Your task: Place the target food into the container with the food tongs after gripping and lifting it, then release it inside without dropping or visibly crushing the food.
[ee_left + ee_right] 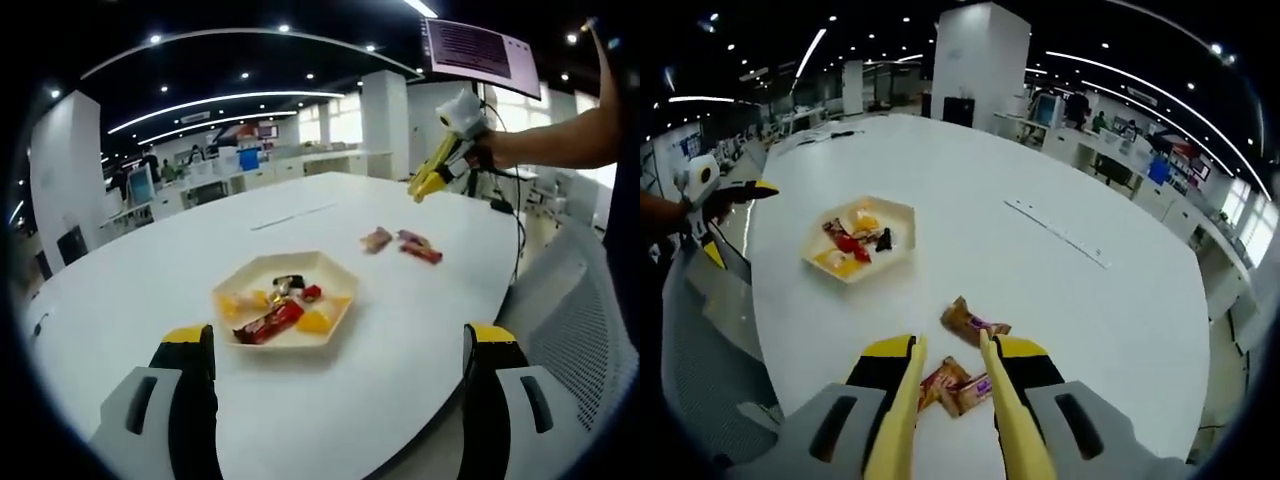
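A cream hexagonal tray [345,275] [902,212] on the white table holds several wrapped sweets, red, yellow and dark. Three wrapped snacks lie loose on the table: a brown one [377,238] [965,320] and a red and purple pair [420,250] [955,388]. My right gripper [952,343] carries yellow food tongs [902,420]. It hovers open above the pair with nothing between the tong arms. In the left gripper view the right gripper [425,185] hangs above the table past the loose snacks. My left gripper [340,335] stands wide open on the near side of the tray and also shows at the table's edge [740,190].
The table's rounded edge [500,300] runs close by, with a grey mesh chair [590,320] [710,310] beside it. A thin strip [1055,232] lies across the table's middle. A person's arm [560,140] holds the right gripper. A screen [480,45] hangs overhead.
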{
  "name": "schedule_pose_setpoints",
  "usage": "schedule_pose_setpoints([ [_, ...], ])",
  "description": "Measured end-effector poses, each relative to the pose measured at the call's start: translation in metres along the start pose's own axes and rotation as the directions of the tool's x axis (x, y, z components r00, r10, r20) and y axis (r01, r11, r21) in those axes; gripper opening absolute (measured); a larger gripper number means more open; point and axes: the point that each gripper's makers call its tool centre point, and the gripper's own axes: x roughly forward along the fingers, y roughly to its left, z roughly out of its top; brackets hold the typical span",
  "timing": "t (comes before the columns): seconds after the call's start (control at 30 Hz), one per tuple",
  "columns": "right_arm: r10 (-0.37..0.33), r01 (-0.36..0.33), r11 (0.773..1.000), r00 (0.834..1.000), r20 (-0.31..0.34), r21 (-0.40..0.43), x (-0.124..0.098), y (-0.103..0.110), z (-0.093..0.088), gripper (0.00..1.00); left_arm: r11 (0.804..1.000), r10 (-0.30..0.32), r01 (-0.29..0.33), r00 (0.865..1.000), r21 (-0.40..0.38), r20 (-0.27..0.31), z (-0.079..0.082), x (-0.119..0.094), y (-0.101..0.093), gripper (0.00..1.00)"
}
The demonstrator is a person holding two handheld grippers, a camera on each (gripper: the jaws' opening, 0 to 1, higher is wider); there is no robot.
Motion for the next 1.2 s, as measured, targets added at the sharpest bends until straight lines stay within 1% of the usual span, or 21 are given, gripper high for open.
schedule_pose_setpoints([
  [0.2, -0.009, 0.009, 1.0, 1.0, -0.012, 0.028, 0.009, 0.007, -0.013, 0.29, 1.0, -0.001, 0.001, 1.0, -0.003, 0.002, 0.0, 0.0, 0.0, 0.99],
  [0.27, -0.014, 0.015, 0.999, 1.0, -0.015, 0.036, 0.013, 0.008, -0.02, 0.29, 1.0, -0.003, 0.003, 1.0, -0.005, 0.002, 0.0, 0.0, 0.0, 0.99],
  [0.4, -0.01, 0.012, 0.998, 0.999, -0.041, 0.061, 0.023, 0.013, -0.037, 0.29, 1.0, -0.001, 0.001, 1.0, -0.006, 0.004, 0.0, 0.0, 0.0, 0.99],
  [0.5, -0.004, 0.009, 0.996, 0.999, -0.047, 0.092, 0.028, 0.018, -0.045, 0.29, 1.0, 0.001, -0.001, 1.0, -0.006, 0.003, 0.0, 0.0, 0.001, 0.99],
  [0.7, -0.03, 0.04, 0.991, 0.996, -0.081, 0.127, 0.041, 0.021, -0.062, 0.29, 1.0, 0.001, -0.001, 1.0, -0.003, 0.004, 0.001, 0.0, 0.001, 0.99],
  [0.8, -0.043, 0.056, 0.989, 0.994, -0.097, 0.134, 0.045, 0.021, -0.068, 0.29, 1.0, 0.002, -0.002, 1.0, -0.004, 0.005, 0.001, 0.0, 0.001, 0.99],
  [0.93, -0.055, 0.073, 0.984, 0.993, -0.109, 0.165, 0.046, 0.02, -0.072, 0.29, 1.0, 0.002, -0.002, 1.0, -0.005, 0.004, 0.001, 0.0, 0.001, 0.99],
  [1.0, -0.053, 0.072, 0.983, 0.992, -0.112, 0.17, 0.047, 0.021, -0.072, 0.29, 1.0, -0.001, 0.001, 1.0, -0.003, 0.006, 0.001, 0.0, 0.0, 0.99],
  [1.1, -0.055, 0.077, 0.983, 0.989, -0.134, 0.168, 0.047, 0.019, -0.076, 0.29, 1.0, -0.001, 0.001, 1.0, -0.006, 0.006, 0.001, 0.0, 0.001, 0.99],
  [1.2, -0.06, 0.085, 0.982, 0.987, -0.15, 0.166, 0.045, 0.015, -0.08, 0.29, 1.0, 0.002, -0.002, 1.0, -0.008, 0.006, 0.001, 0.0, 0.001, 0.99],
])
